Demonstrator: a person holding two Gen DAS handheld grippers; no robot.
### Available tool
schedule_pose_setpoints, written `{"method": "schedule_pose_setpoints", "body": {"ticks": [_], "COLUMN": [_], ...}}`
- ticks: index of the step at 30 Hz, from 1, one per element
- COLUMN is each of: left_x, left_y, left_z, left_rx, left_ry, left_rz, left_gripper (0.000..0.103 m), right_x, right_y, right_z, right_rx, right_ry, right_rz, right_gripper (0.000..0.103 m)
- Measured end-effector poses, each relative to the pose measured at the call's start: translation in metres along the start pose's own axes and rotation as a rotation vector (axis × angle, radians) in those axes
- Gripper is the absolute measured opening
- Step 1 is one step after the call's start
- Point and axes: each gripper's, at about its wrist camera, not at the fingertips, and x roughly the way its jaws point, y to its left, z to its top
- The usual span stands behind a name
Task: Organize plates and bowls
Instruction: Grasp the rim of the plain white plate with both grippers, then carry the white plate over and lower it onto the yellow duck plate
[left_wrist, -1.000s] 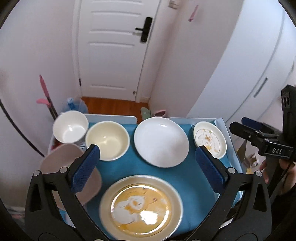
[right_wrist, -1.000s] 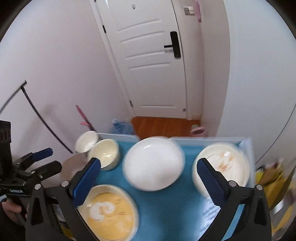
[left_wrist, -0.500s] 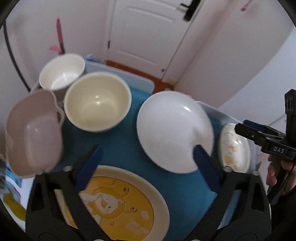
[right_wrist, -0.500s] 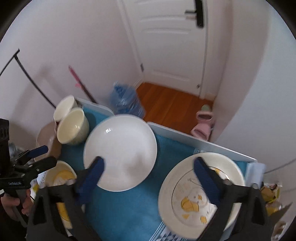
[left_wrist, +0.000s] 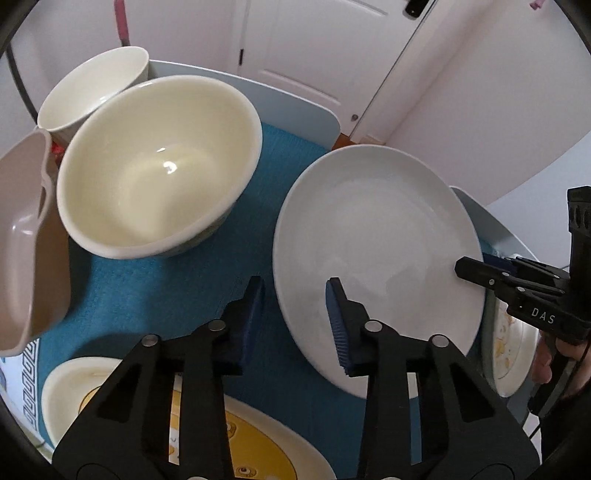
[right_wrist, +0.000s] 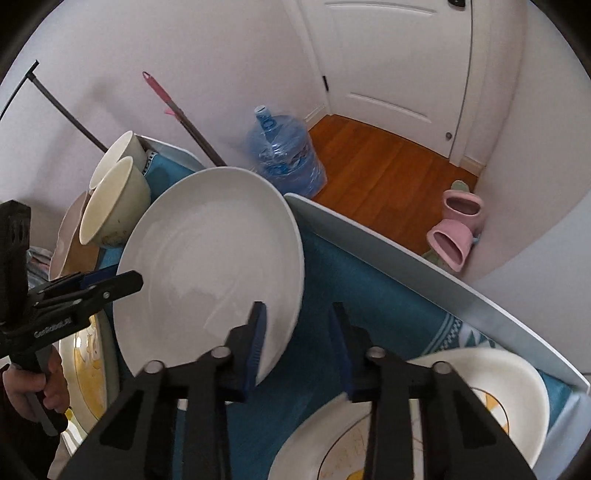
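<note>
Straddling the white plate (left_wrist: 376, 236) mid-table: left gripper (left_wrist: 295, 291) at its near-left rim, right gripper (right_wrist: 297, 310) at its right rim, jaws having just been closing, rim between, actual clamping impossible to tell. Probably preparing a 2-handed lift. Lying underneath, blue mat (left_wrist: 147, 295); standing beyond, white door (right_wrist: 399, 55), water jug (right_wrist: 284, 151).

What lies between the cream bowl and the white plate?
Only bare blue mat, seen in the left wrist view: nothing stands between the cream bowl and the white plate.
</note>
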Motion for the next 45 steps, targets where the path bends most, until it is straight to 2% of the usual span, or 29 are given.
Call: {"method": "schedule_pose_setpoints", "body": {"ticks": [2,5,15,16,22,29,38,40,45], "left_x": [0.004,0.006,-0.001,-0.002,-0.013,-0.052,-0.124,-0.144,-0.154], "left_y": [0.000,-0.003,-0.004,-0.013,-0.028,-0.031,-0.011,-0.007,0.027], "left_z": [-0.002,-0.004,-0.009,0.001,-0.005,-0.017,-0.025,-0.024,-0.039], "left_rx": [0.002,0.007,0.029,0.032,0.046,0.088,0.203,0.228,0.305], "left_ry": [0.007,0.002,-0.003,-0.004,-0.033,-0.079,-0.135,-0.129,-0.075], "left_rz": [0.009,0.012,0.050,0.052,0.046,0.016,-0.043,-0.059,-0.100], "left_gripper": [0.019,0.018,0.018,0.018,0.018,0.018,0.018,0.018,0.018], "right_x": [0.003,0.006,0.003,0.002,-0.010,-0.043,-0.094,-0.101,-0.105], "right_y": [0.001,0.003,0.008,0.009,0.014,0.031,0.083,0.099,0.136], "right_z": [-0.001,-0.001,-0.001,0.000,-0.001,-0.007,-0.034,-0.042,-0.069], "right_rx": [-0.009,-0.027,-0.047,-0.045,-0.041,-0.022,0.026,0.048,0.126], "right_ry": [0.003,0.002,-0.004,-0.005,-0.034,-0.095,-0.187,-0.201,-0.206], "right_rz": [0.012,0.024,-0.004,-0.006,-0.014,-0.026,-0.076,-0.090,-0.127], "right_gripper": [0.020,0.014,0.014,0.014,0.014,0.014,0.014,0.014,0.014]}}
